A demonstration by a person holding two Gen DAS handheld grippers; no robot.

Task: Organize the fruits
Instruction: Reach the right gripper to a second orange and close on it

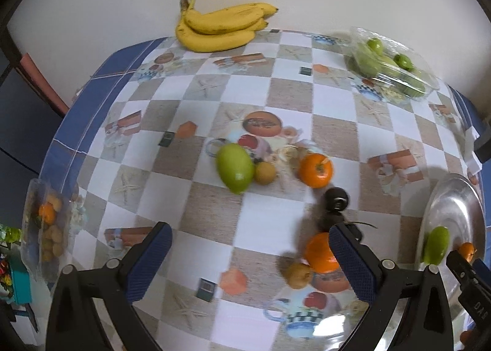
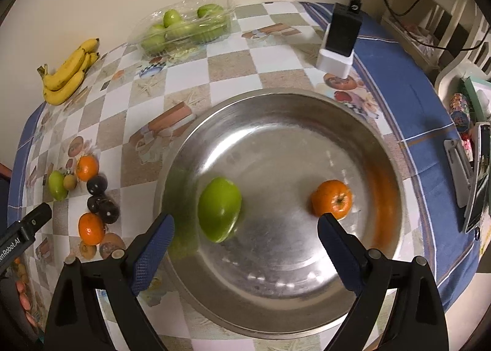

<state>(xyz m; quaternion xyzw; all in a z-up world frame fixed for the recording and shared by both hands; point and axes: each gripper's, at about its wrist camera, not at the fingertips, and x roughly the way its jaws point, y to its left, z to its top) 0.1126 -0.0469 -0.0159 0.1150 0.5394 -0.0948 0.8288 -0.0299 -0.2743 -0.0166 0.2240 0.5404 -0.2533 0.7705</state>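
A large steel bowl (image 2: 353, 148) holds a blurred green fruit (image 2: 218, 209) and an orange (image 2: 332, 198). My right gripper (image 2: 245, 228) is open and empty just above the bowl's near side. My left gripper (image 1: 250, 243) is open and empty over the checkered table. Ahead of it lie a green fruit (image 1: 235, 171), a small brown fruit (image 1: 265, 172), an orange (image 1: 315, 169) and a dark fruit (image 1: 336, 199). Another orange (image 1: 319, 254) and a brown fruit (image 1: 299, 274) lie by its right finger (image 1: 353, 262). The bowl (image 1: 454, 209) shows at the right.
A banana bunch (image 1: 221, 27) lies at the table's far edge. A clear tray of green fruits (image 1: 389, 62) stands at the far right. A clear pack of fruits (image 1: 46, 228) sits at the left edge. A black device in a white stand (image 2: 339, 40) stands beyond the bowl.
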